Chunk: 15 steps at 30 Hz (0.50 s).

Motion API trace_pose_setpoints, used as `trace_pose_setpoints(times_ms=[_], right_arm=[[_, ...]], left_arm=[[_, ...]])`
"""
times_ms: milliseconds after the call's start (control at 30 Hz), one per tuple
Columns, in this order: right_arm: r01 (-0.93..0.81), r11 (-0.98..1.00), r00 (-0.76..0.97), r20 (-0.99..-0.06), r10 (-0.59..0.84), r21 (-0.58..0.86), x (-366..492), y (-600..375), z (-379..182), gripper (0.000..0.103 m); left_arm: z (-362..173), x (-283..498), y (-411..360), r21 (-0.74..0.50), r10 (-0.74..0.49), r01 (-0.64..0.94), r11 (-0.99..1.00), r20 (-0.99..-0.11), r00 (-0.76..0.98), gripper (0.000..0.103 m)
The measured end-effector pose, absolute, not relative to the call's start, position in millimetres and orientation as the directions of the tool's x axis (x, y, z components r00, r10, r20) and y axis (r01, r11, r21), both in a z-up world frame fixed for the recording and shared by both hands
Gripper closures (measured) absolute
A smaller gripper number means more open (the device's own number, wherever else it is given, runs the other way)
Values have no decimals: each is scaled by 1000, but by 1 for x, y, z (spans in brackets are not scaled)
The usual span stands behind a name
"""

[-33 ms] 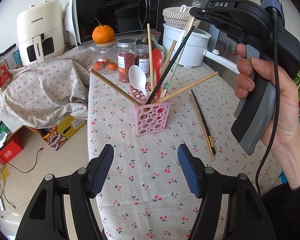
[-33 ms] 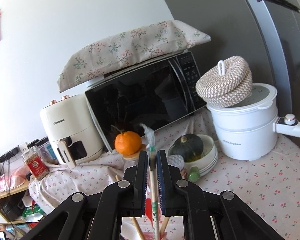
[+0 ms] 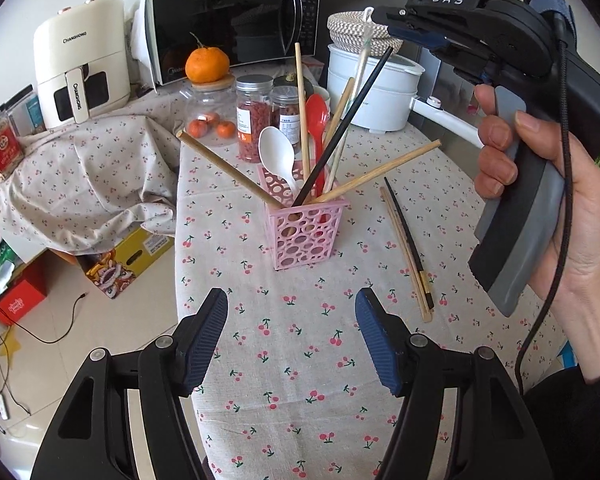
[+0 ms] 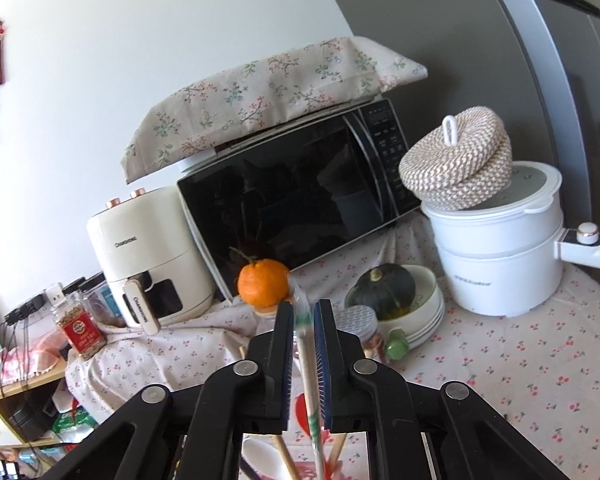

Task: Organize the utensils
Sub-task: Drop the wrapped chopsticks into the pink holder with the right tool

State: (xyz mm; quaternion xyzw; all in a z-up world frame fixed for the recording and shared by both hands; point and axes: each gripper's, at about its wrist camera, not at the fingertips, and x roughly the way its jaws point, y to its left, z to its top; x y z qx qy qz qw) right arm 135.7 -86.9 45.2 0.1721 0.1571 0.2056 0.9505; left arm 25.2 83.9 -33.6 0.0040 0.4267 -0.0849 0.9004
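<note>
A pink perforated holder [image 3: 306, 232] stands mid-table with several chopsticks, a white spoon [image 3: 278, 156] and a red spoon [image 3: 316, 114] in it. A paper-wrapped chopstick [image 4: 306, 354] stands in the holder, its top between the jaws of my right gripper [image 4: 303, 320]. Those jaws are opening, and a gap shows beside the stick. In the left wrist view a hand holds the right gripper [image 3: 384, 26] high above the holder. My left gripper [image 3: 292, 320] hangs open and empty over the tablecloth in front of the holder. A black chopstick and wooden chopsticks [image 3: 408, 248] lie loose to the holder's right.
Behind the holder stand jars [image 3: 254, 116], an orange [image 3: 207, 65], a microwave [image 3: 232, 24], an air fryer [image 3: 82, 60] and a white pot [image 3: 374, 88] under a woven lid. A bowl with a squash [image 4: 392, 292] sits near the jars. The table edge drops off at the left to boxes on the floor.
The right gripper's jaws, pressed on the wrapped chopstick before, have parted from it. The left gripper and the holder look unmoved.
</note>
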Motion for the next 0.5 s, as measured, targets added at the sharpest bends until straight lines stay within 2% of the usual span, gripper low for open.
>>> trace_pose_setpoints(times_ms=[33,67,200,267,333,500], right_arm=[[-358,832,849,-223,479,425,136,-89,44,57],[-369,811,837,-216,502,454,135,-91,44,44],[-378,787,824,-210,527,488,127,-102,50,38],[-370,783,827,-206,523,501,121,-113,53,28],[-353,784,830,-215,515,511,117,-124,54,23],[-315,796,828,-261,497,517,113,-151,52,17]], left_arm=[[-35,27,84,-72,-150,149,986,-773,617,34],[-37,29,84,-79,-152,145,986,-778,610,33],[-41,37,83,-99,-156,127,987,-787,597,26],[-42,40,81,-112,-162,120,986,-790,591,22],[-43,42,79,-123,-167,114,986,-792,588,17],[-46,45,73,-137,-172,104,985,-795,582,7]])
